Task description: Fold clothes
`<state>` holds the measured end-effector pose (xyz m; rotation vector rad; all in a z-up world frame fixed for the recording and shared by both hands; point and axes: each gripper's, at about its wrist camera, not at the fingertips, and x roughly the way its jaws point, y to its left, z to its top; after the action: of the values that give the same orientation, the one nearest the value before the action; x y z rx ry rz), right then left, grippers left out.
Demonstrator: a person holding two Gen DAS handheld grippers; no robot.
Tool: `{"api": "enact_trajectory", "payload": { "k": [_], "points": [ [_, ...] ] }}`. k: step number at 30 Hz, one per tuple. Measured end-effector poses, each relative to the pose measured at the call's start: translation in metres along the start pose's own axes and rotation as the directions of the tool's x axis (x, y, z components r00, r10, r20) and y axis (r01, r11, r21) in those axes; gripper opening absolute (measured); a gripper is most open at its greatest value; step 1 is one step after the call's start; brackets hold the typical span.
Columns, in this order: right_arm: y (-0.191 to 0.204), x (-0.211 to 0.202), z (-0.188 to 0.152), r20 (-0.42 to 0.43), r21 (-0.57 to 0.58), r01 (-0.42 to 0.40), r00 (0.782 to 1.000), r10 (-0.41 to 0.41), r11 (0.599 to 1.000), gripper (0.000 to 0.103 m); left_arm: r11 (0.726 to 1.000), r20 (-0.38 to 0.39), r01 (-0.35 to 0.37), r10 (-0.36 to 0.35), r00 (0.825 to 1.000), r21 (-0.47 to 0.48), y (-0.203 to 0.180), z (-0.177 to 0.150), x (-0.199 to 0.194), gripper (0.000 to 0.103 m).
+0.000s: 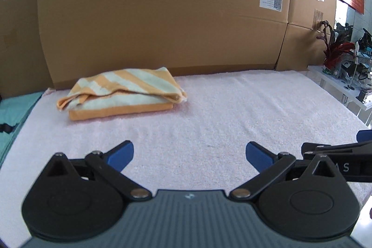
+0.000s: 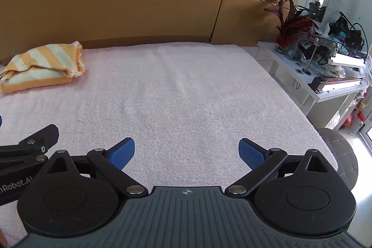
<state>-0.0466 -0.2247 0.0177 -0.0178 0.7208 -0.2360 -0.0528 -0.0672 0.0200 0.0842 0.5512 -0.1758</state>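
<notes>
A folded orange-and-white striped garment (image 1: 123,92) lies at the far left of the pale pink towel-covered table (image 1: 220,108), close to the cardboard wall. The right wrist view has the same garment (image 2: 44,66) at its left edge. My left gripper (image 1: 189,153) hovers over bare towel near the front, open wide, nothing between its blue pads. My right gripper (image 2: 186,151) is also open and empty, well to the right of the garment (image 2: 44,66). Each gripper's black linkage pokes into the other's view, so they sit side by side.
Large cardboard boxes (image 1: 162,11) wall off the back of the table. To the right stands a white side shelf (image 2: 325,85) with a red-leaved plant (image 2: 293,24) and cluttered gear. A teal cloth (image 1: 11,113) lies off the left edge. A grey stool (image 2: 337,155) stands beside the table's right corner.
</notes>
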Motion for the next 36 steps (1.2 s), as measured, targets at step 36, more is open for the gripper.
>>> {"api": "enact_trajectory", "payload": {
  "k": [36],
  "points": [
    [-0.018,0.074,0.04,-0.071,0.029,-0.203,0.976,0.205,0.979,0.099,0.996,-0.167,-0.084,0.089,0.982,0.041,-0.048,0.014,0.054,0.103]
  ]
}}
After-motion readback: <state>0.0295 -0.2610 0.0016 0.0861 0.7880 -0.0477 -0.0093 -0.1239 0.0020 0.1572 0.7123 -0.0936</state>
